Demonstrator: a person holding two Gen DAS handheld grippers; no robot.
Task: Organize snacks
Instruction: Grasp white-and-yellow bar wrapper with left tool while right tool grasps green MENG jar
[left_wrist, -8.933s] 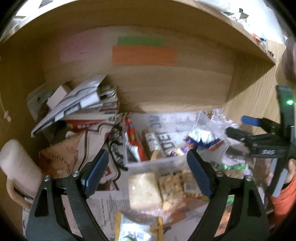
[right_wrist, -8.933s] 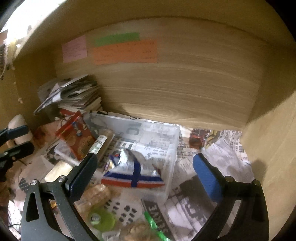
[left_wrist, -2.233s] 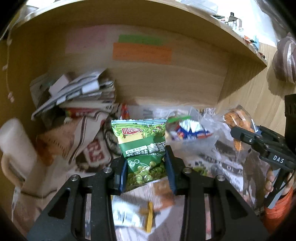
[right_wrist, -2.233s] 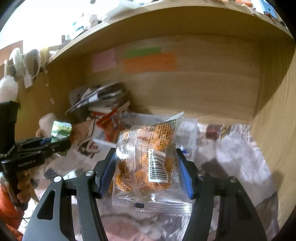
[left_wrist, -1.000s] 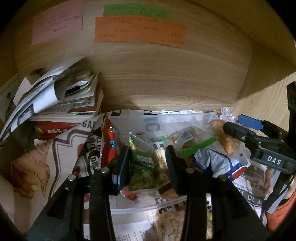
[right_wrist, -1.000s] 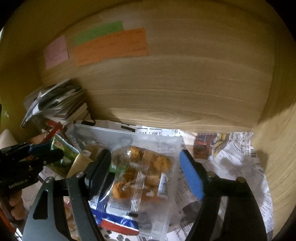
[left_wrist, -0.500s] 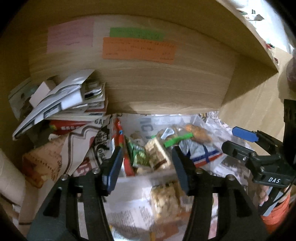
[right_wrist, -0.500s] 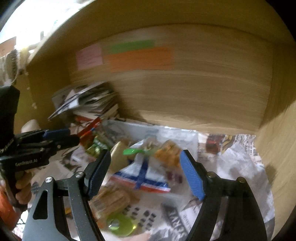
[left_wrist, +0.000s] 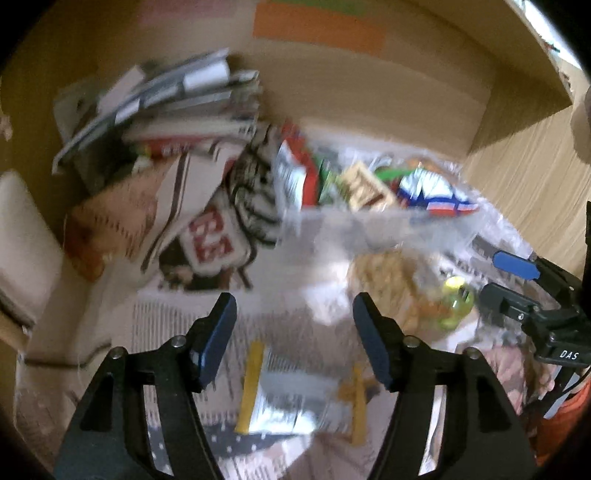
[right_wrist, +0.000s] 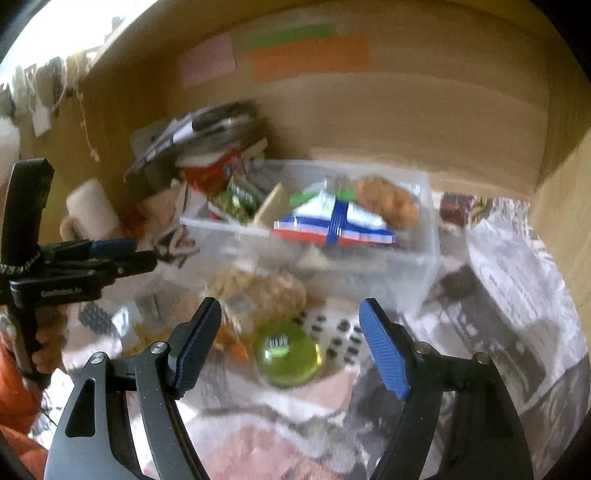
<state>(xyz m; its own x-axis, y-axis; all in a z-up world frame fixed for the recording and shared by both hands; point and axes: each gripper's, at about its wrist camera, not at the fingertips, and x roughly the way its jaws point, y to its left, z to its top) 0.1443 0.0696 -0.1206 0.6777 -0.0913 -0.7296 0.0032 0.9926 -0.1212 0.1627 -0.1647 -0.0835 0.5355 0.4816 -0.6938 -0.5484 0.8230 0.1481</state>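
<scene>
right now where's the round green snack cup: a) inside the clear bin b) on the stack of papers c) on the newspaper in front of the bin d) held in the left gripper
c: the green cup lies on the newspaper, outside the clear bin, between the open fingers of the right gripper.

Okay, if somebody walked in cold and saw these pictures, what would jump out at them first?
Probably the clear plastic bin against the wooden back wall, stuffed with snack packets, the red, white and blue bag on top. Next, the round green jelly cup on the newspaper in front of it, between the open right gripper fingers. The open left gripper hovers over a yellow-edged packet.
</scene>
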